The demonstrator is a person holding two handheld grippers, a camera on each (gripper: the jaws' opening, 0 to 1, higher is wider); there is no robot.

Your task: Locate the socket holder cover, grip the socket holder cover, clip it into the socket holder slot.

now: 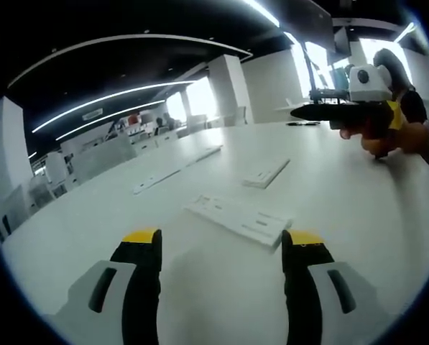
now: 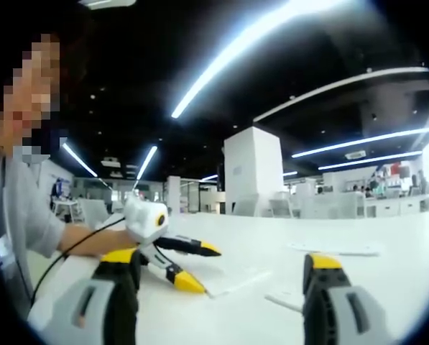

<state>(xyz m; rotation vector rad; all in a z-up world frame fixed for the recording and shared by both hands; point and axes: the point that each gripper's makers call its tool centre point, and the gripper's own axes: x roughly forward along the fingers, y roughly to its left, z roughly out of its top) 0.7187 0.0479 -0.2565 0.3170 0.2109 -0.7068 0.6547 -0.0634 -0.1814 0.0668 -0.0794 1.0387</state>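
Note:
A long white socket holder [image 1: 239,218] with slots lies flat on the white table [image 1: 358,215], just ahead of my left gripper [image 1: 223,241]. That gripper is open with nothing between its jaws. A shorter white flat piece [image 1: 266,173], possibly the cover, lies further back. My right gripper [image 1: 322,112] hovers above the table's far right in a hand [image 1: 376,136]. In the right gripper view my right gripper [image 2: 221,259] is open and holds nothing. The left gripper [image 2: 203,268] reaches in from the left, jaws apart, over a white flat part [image 2: 232,282].
Two long white strips [image 1: 174,170] lie toward the table's back left. Another white strip [image 2: 336,248] rests at the right and a small white piece [image 2: 282,300] near my right jaw. A person in grey [image 2: 20,215] stands at the left. Desks and pillars stand beyond.

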